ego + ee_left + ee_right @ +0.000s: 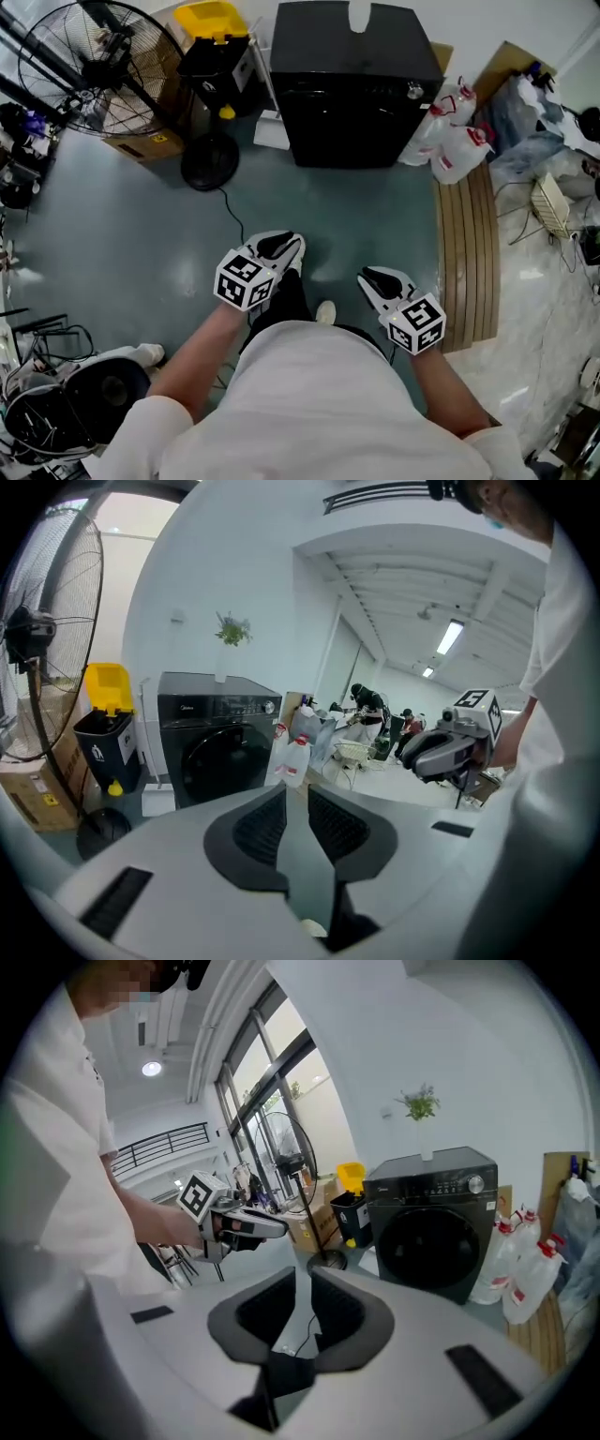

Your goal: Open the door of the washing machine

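The black front-loading washing machine (354,89) stands against the far wall, a couple of steps ahead of me, and its round door (221,766) (433,1243) is closed. A small vase with a green sprig rests on top. My left gripper (279,245) (296,803) is held at waist height, pointed at the machine and well short of it, jaws shut with nothing between them. My right gripper (376,279) (302,1283) hovers beside it at the same height, also shut and empty. Each gripper shows in the other's view.
A large floor fan (103,70) with its round base (210,161) and cable stands left of the machine, beside a black bin with a yellow lid (217,42) and a cardboard box (150,141). Plastic jugs (455,141) and a slatted wooden board (466,253) lie to the right.
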